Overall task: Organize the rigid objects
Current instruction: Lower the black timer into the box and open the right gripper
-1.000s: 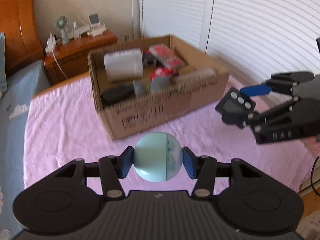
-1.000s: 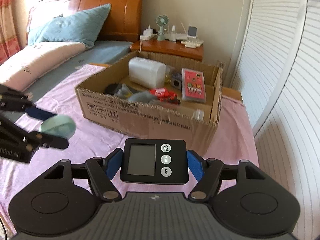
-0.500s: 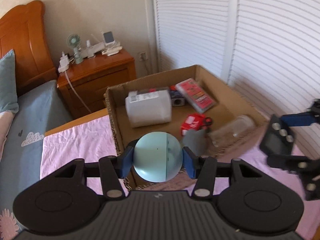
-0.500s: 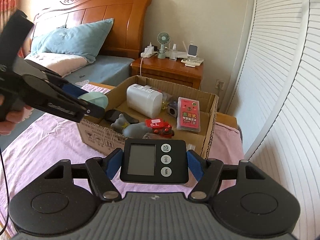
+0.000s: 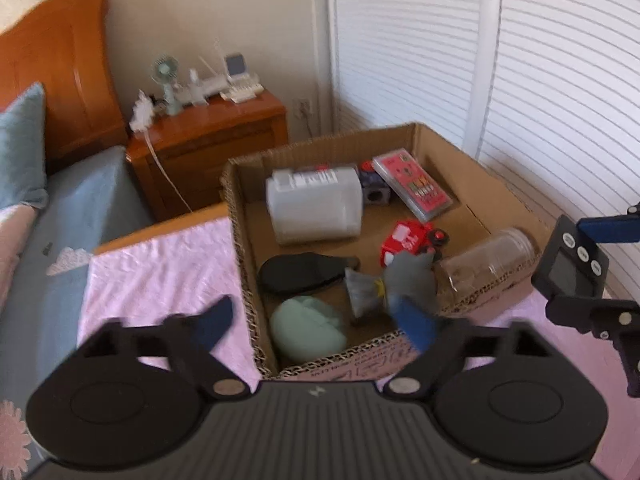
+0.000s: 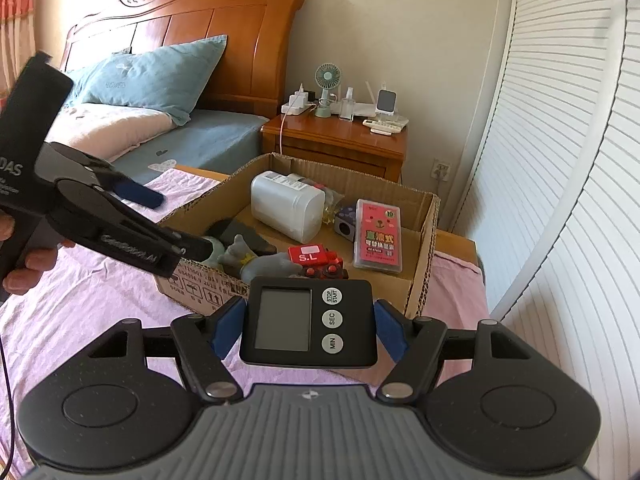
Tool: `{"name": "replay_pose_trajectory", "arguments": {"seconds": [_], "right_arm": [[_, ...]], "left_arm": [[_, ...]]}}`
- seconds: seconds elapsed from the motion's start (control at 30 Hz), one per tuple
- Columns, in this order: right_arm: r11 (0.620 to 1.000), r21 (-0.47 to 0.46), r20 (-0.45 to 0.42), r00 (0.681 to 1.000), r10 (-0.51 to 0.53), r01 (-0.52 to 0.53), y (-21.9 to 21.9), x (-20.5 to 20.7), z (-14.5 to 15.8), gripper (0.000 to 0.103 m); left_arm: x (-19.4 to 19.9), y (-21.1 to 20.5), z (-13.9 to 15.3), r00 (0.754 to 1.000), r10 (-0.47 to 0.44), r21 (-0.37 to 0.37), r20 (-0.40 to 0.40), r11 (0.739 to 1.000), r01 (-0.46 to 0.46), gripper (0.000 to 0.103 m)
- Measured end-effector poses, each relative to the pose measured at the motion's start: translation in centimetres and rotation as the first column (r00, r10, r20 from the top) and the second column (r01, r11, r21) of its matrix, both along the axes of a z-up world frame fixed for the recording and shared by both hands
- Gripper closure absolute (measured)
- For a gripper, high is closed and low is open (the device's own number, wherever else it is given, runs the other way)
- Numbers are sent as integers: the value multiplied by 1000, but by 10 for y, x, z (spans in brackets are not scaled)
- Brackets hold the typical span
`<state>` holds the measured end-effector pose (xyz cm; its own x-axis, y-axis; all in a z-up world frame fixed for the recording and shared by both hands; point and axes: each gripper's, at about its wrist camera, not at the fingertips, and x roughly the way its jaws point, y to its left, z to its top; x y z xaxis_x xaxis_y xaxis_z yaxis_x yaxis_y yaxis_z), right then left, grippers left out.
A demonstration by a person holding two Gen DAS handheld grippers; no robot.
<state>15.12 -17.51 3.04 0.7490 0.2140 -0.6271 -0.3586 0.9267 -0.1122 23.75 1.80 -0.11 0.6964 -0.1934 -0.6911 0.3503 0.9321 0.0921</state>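
Note:
My left gripper [image 5: 312, 326] is open and empty over the near left corner of the cardboard box [image 5: 448, 140]. The pale green round object [image 5: 306, 332] lies inside that corner, below the fingers. My right gripper [image 6: 308, 330] is shut on a black digital timer [image 6: 308, 322] and holds it just in front of the box [image 6: 424, 272]; it also shows in the left wrist view [image 5: 592, 268] at the box's right side. The left gripper shows in the right wrist view [image 6: 172, 224] over the box's left edge.
The box holds a white plastic container [image 5: 316, 208], a red card pack [image 5: 412, 184], a red toy car [image 5: 412, 240], a clear jar [image 5: 488, 260], a grey figure [image 5: 404, 280] and a black flat object [image 5: 300, 272]. A wooden nightstand [image 5: 208, 136] stands behind. White louvred doors [image 5: 540, 80] on the right.
My left gripper opened and let go of the pale green object, which now lies in the box. The right gripper with the timer stayed close to the box.

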Motion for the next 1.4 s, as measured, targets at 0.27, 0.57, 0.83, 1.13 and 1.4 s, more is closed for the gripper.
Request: {"name": "replay_pose_trajectory", "arguments": {"seconds": [0.27, 0.57, 0.83, 1.13, 1.4], "right_arm": [[1000, 8, 0, 1000, -8, 8, 0, 13, 7, 29], [999, 3, -35, 998, -52, 52, -1, 53, 5, 29], [995, 0, -69, 993, -96, 96, -4, 87, -4, 29], [988, 23, -54, 987, -152, 153, -6, 90, 1, 0], [979, -2, -124, 972, -202, 203, -2, 54, 16, 0]], "left_arm": [[-32, 11, 17, 998, 53, -52, 45, 997, -50, 2], [-66, 15, 33, 989, 122, -59, 82, 991, -117, 2], [-72, 13, 35, 982, 150, -52, 119, 988, -144, 2], [-72, 13, 30, 977, 184, -41, 109, 983, -181, 2], [-83, 12, 38, 965, 242, -27, 98, 970, -241, 2]]}}
